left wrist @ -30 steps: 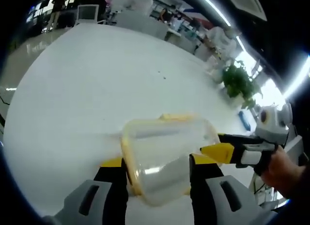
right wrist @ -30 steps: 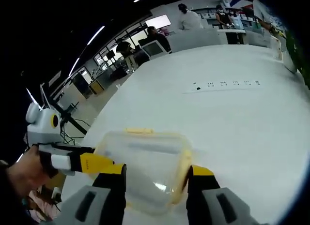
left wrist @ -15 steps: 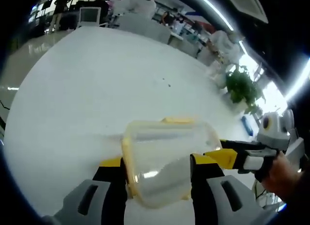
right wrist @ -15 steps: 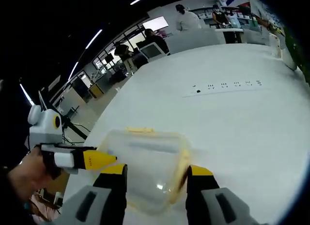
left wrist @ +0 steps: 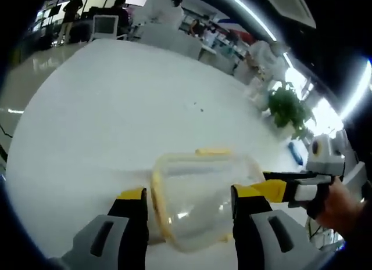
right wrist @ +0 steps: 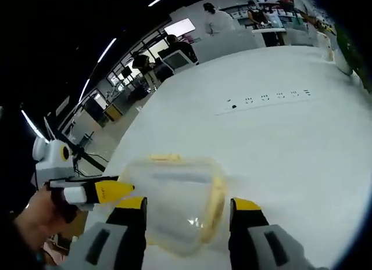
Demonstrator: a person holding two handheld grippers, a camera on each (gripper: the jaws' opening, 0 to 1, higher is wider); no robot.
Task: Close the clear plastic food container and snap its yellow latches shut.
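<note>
A clear plastic food container (left wrist: 200,194) with a yellow rim lies on the white table (left wrist: 104,107), its lid on. One yellow latch (left wrist: 213,151) shows on its far side. My left gripper (left wrist: 189,215) is open, its jaws on either side of the container with a thin gap at the left jaw. The right gripper's yellow fingertip (left wrist: 273,190) reaches in from the right. In the right gripper view the container (right wrist: 174,200) sits just ahead of my open right gripper (right wrist: 188,215); a far latch (right wrist: 165,158) and a right-side latch (right wrist: 215,201) show. The left gripper's fingertip (right wrist: 110,191) points in.
A person's hand (left wrist: 343,206) holds the right gripper. A potted plant (left wrist: 288,110) stands at the table's far right edge. A power strip (right wrist: 267,99) lies on the table beyond the container. People, chairs and desks fill the room behind.
Both grippers' jaws have spread a little and eased back from the container, which now rests on the table. Both views shifted slightly with the hands.
</note>
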